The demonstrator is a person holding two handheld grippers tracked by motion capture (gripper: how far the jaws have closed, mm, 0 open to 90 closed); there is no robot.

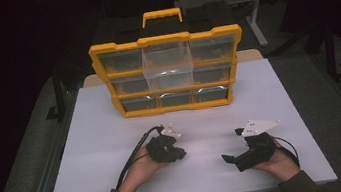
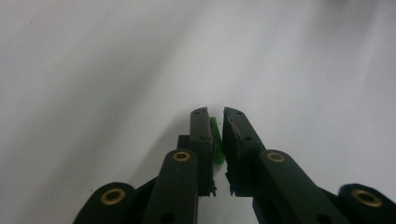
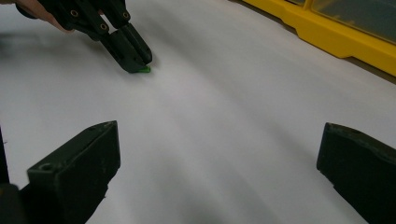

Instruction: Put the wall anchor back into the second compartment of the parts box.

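Note:
A small green piece [image 2: 216, 140] sits pinched between the two black jaws of my left gripper [image 2: 215, 114], right down at the white table top. In the right gripper view the same green piece [image 3: 144, 70] peeks out under the left gripper's tips [image 3: 137, 63], touching the table. From above, my left gripper [image 1: 182, 153] is held low at the table's front centre. My right gripper [image 1: 232, 144] rests to its right, jaws spread wide with nothing between them [image 3: 219, 154].
A yellow organizer case [image 1: 175, 105] with clear drawers stands upright at the back of the white table [image 1: 93, 137]. One clear drawer [image 1: 168, 63] in its top middle sticks out. In the right gripper view the case's yellow edge [image 3: 327, 32] runs along the upper right.

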